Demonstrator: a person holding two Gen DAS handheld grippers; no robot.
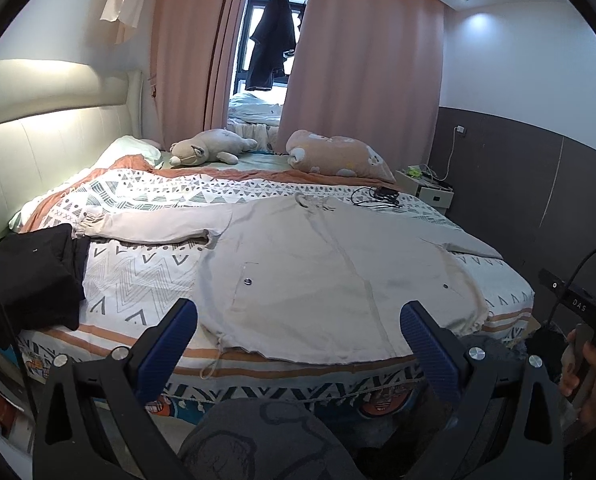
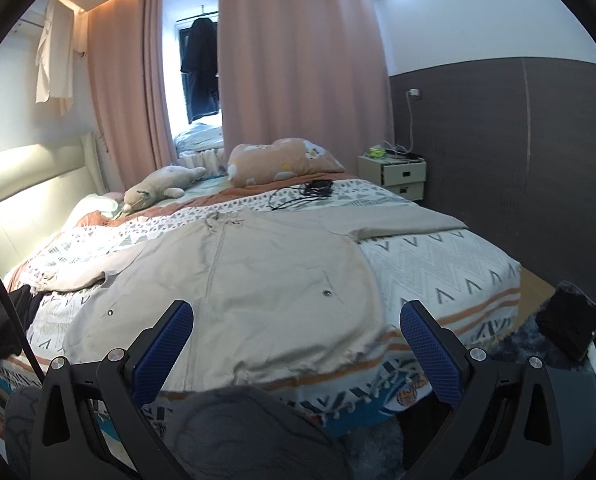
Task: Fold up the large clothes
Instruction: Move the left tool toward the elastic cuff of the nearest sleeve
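Patterned bedspread (image 1: 146,276) | beige jacket (image 1: 318,264) flat | left gripper (image 1: 298,332), right gripper (image 2: 297,332) spread

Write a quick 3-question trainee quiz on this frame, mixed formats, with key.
1. True or false: the beige jacket lies spread flat on the bed with both sleeves stretched out to the sides.
2. Multiple choice: what lies on the bed next to the end of the jacket's left-hand sleeve in the left wrist view? A) a black cable B) folded black clothing C) the plush toy
3. Fill in: the left tool and the right tool are both ____ and hold nothing.

Key: 1 true; 2 B; 3 open.
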